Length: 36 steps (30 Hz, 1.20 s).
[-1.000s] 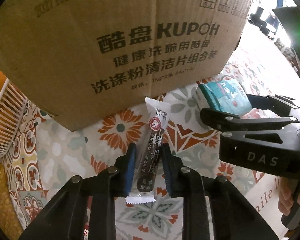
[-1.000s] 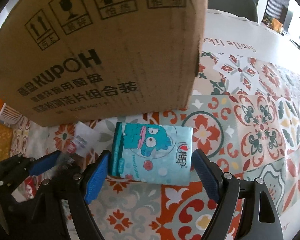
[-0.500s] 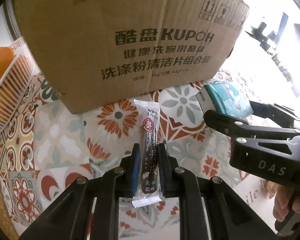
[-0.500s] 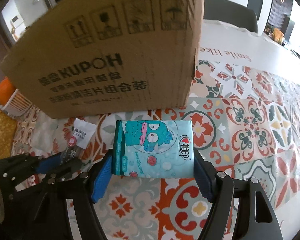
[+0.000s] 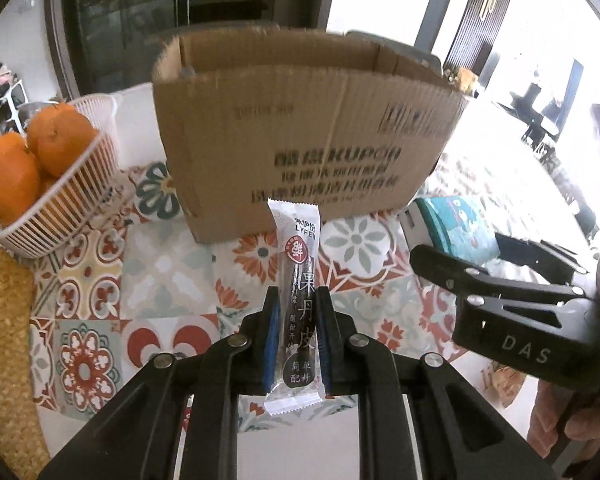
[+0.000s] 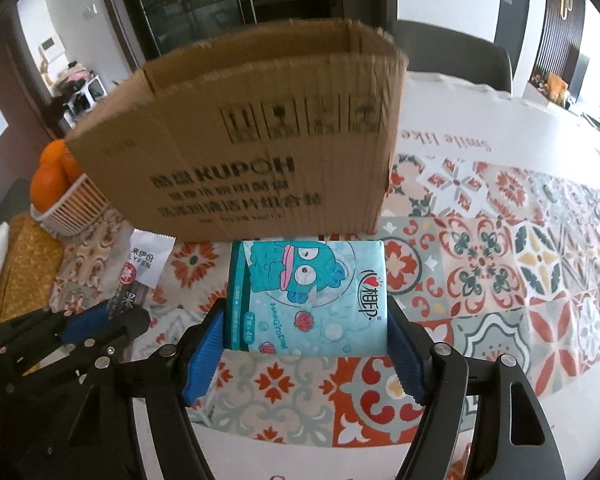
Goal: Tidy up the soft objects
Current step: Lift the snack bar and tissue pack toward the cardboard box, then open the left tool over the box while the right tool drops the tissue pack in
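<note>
Both grippers have risen: left gripper (image 5: 296,336) clamps the snack bar (image 5: 299,300), right gripper (image 6: 306,344) grips the tissue pack (image 6: 312,296); neither is yet inside the cardboard box (image 5: 300,136).

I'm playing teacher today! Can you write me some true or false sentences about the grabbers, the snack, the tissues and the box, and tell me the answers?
1. The left gripper is squeezing a long snack packet. True.
2. The right gripper is empty. False: it is clamped on a teal tissue pack with a cartoon fish on it.
3. The cardboard box is taped shut. False: its top is open.
4. The white basket holds oranges. True.
5. The snack packet already lies inside the box. False: it is held in front of the box, outside it.
</note>
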### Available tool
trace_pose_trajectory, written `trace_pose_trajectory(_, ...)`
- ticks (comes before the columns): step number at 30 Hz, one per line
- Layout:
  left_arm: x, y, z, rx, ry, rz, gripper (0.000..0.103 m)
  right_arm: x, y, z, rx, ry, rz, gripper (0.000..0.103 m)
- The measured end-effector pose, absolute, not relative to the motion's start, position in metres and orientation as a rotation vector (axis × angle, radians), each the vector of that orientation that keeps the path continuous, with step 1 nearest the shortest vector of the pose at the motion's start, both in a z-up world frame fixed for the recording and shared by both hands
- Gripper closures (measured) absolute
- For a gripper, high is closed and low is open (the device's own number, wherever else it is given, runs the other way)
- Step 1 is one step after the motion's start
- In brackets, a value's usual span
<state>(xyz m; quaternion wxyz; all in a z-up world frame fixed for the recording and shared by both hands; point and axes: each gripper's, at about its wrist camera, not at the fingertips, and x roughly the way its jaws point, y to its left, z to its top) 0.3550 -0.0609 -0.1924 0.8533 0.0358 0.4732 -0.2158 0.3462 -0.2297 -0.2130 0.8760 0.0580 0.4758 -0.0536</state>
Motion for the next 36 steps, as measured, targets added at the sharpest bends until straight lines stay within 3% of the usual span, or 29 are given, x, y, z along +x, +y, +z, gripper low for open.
trace_pose_trajectory(20,0.352,-0.074,-0.101,0.057,0.797,-0.455,0.085,0.311,-0.221,-0.107,0.106,0.801,-0.088,0.029)
trace_pose_trajectory(36,0.390,-0.079,-0.053,0.078,0.715,-0.455,0.085,0.342,-0.213,-0.050,0.043,0.658,-0.075,0.029)
